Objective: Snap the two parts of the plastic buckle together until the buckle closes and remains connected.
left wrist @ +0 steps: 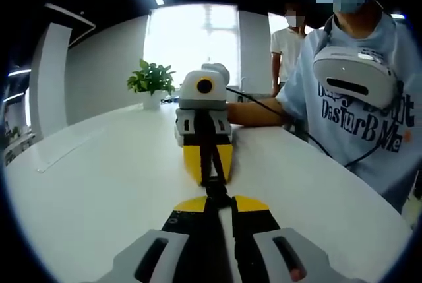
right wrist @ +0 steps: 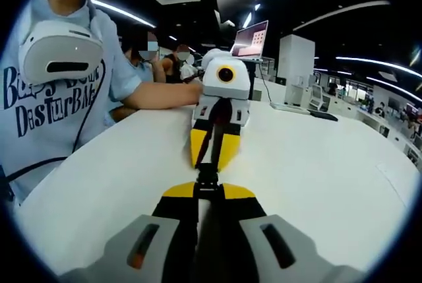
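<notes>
**Buckle held between two opposed grippers; closure not confirmed**

The left gripper (left wrist: 216,205) and the right gripper (right wrist: 208,194) are seen facing one another nose to nose above the white table (left wrist: 99,190); each is drawn in narrow upon a black strap, and no open gap is seen between either pair of yellow-tipped jaws; the plastic buckle (left wrist: 215,187) is found in the short space between the two sets of tips, and is seen from the other side as a small black piece (right wrist: 206,176) just ahead of the near jaws.

The step in hand is judged to be the pressing together of the two buckle parts along a single line; the piece appears as one dark mass, and whether its halves are fully latched, merely touching or slightly apart cannot be told at this size.

The next move is judged to call for a straight push along the shared axis, with both straps kept level so that the prongs enter squarely; a gentle pull apart would then be wanted to prove the catch.

A potted plant (left wrist: 151,80) is noted at the far edge of the table; a person in a light blue shirt (left wrist: 359,108) is seen close beside the work.
</notes>
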